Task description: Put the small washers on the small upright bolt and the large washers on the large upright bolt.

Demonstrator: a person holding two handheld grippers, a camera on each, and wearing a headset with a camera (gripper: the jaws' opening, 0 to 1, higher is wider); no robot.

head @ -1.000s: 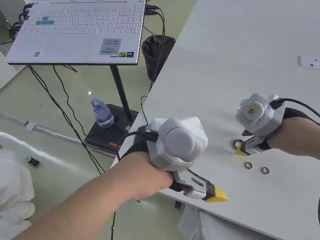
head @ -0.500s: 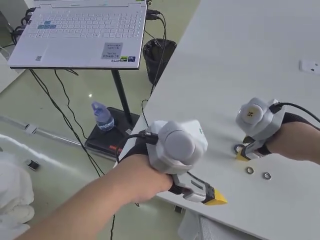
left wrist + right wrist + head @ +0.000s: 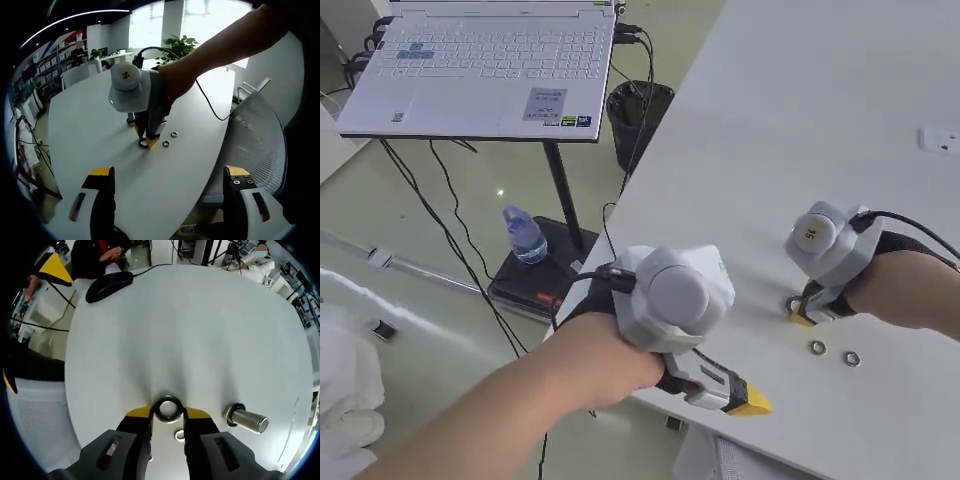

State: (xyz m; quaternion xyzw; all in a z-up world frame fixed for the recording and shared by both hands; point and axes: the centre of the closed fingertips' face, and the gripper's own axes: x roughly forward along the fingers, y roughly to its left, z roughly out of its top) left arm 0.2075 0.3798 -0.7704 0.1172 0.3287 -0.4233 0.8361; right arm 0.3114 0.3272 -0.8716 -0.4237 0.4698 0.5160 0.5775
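Two spare washers (image 3: 817, 348): flat on the table (image 3: 770, 150), just beside the right gripper.
Right gripper (image 3: 169, 412): tips pinching a big washer (image 3: 167, 399) low at the table surface.
Left gripper (image 3: 170, 172): spread wide, empty, near the table edge.
Bolt (image 3: 247, 420): upright, near the held washer but apart from it.
Risk: the washer is thin and gripped only at the tips, so it could twist or pop out on lifting.
Risk: a small washer (image 3: 179, 435) lies between the right jaws and could be dragged along.

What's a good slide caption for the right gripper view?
Right gripper pinching a washer on the white table, with a bolt close beside it.
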